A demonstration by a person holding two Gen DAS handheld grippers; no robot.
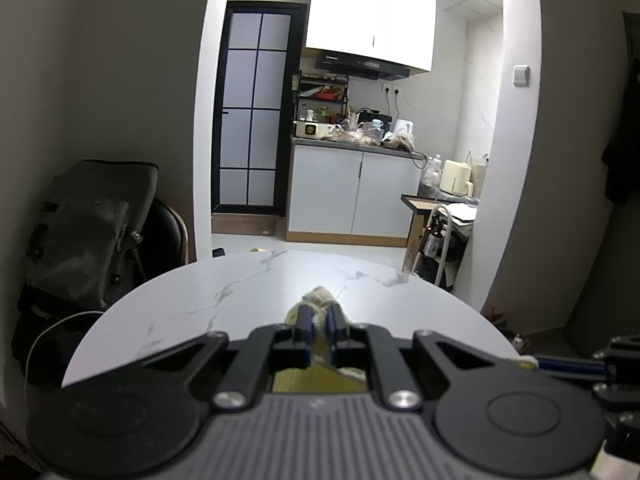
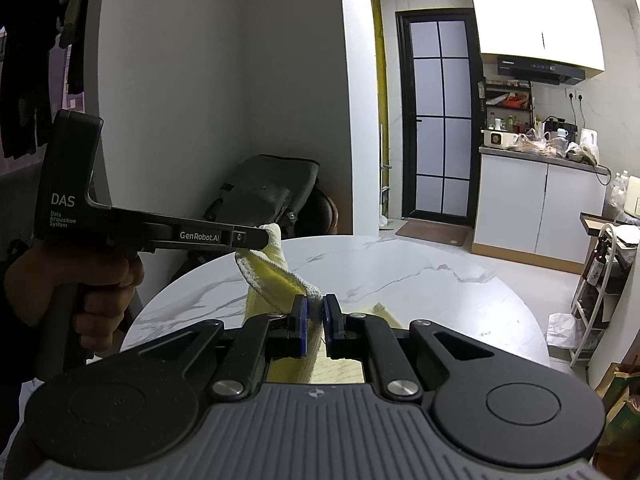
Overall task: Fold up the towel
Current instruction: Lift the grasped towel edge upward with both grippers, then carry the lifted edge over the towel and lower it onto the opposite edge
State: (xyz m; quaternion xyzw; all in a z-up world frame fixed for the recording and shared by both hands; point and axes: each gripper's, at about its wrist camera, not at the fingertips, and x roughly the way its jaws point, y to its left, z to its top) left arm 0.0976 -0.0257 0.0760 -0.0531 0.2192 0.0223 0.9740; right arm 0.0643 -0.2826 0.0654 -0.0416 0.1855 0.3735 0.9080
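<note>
Both claws are clamped on the towel [image 2: 276, 276], each pinching a corner, and the cloth is lifted off the round marble worktop [image 2: 400, 272].

The right claw [image 2: 315, 310] points slightly down toward the worktop, with its two blue-edged fingers [image 2: 301, 320] nearly together and a white woven corner of the towel squeezed between them. From that pinch the yellow cloth runs up toward 10 o'clock to the other corner, and more of it hangs below the fingers, showing through the gap in the claw body.

The left claw [image 2: 267, 237] comes in from 9 o'clock in the right wrist view, held about level, with its tip closed on the towel's other corner. The person's hand [image 2: 80, 280] is wrapped around the handle below it, knuckles facing the camera.

In the left wrist view the left claw [image 1: 318, 316] has the towel [image 1: 318, 300] bunched up between the fingers, poking out just past the tips at 12 o'clock, with yellow cloth under the body as well. The right claw [image 1: 536, 362] shows at 3 o'clock with a bit of white towel edge at its tip.

A dark bag [image 1: 92, 232] sits on a chair past the worktop at 9 o'clock, with a kitchen beyond.
</note>
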